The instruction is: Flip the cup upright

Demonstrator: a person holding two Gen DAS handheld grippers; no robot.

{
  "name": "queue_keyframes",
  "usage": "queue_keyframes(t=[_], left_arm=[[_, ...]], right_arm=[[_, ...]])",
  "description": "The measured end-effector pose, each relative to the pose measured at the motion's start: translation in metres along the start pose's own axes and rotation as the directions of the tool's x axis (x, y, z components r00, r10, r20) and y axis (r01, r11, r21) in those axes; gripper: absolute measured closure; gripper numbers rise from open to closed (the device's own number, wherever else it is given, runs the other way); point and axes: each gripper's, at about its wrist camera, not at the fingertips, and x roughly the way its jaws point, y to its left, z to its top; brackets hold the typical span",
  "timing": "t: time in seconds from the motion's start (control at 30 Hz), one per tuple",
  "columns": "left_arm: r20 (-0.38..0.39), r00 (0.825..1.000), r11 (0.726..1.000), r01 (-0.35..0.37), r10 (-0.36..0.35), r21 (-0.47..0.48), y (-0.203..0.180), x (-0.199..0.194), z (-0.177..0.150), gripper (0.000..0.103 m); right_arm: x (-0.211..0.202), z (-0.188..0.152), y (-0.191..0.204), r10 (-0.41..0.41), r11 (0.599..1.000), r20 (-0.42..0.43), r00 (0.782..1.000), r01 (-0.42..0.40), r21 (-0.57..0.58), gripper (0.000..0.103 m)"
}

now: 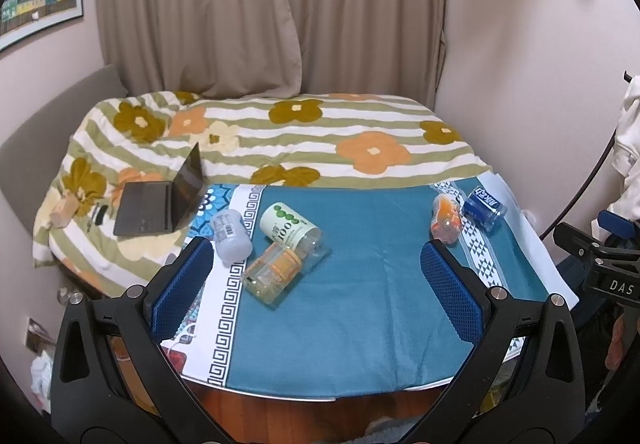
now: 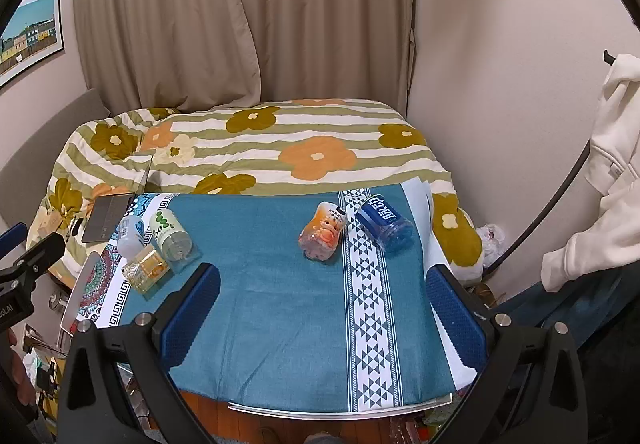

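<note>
Several cups lie on their sides on the blue tablecloth [image 1: 360, 284]. At the left are a frosted white cup [image 1: 230, 234], a green-and-white "100" cup [image 1: 290, 230] and a clear orange-banded cup [image 1: 274, 270]; they also show in the right wrist view [image 2: 130, 234], [image 2: 172, 232], [image 2: 146, 268]. At the right lie an orange cartoon cup [image 2: 322, 230] and a blue cup [image 2: 384, 222], also in the left wrist view [image 1: 446, 220], [image 1: 484, 206]. My left gripper [image 1: 316, 256] is open and empty above the table's near half. My right gripper [image 2: 324, 280] is open and empty, short of the orange cup.
A bed with a flowered quilt [image 1: 280, 132] lies behind the table, with an open laptop [image 1: 160, 204] on its left. Curtains [image 1: 280, 4] hang behind. White clothing [image 2: 612, 164] hangs at the right. The table's front edge [image 2: 340, 410] is near.
</note>
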Motion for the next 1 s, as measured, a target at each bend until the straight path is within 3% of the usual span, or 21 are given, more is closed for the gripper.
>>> queue_keyframes(t=[1.0], left_arm=[[-0.001, 1.000, 1.000, -0.008, 0.008, 0.000, -0.0002, -0.0073, -0.0068, 0.000]], right_arm=[[-0.0019, -0.0009, -0.0029, -0.002, 1.000, 0.005, 1.000, 0.002, 0.003, 0.000]])
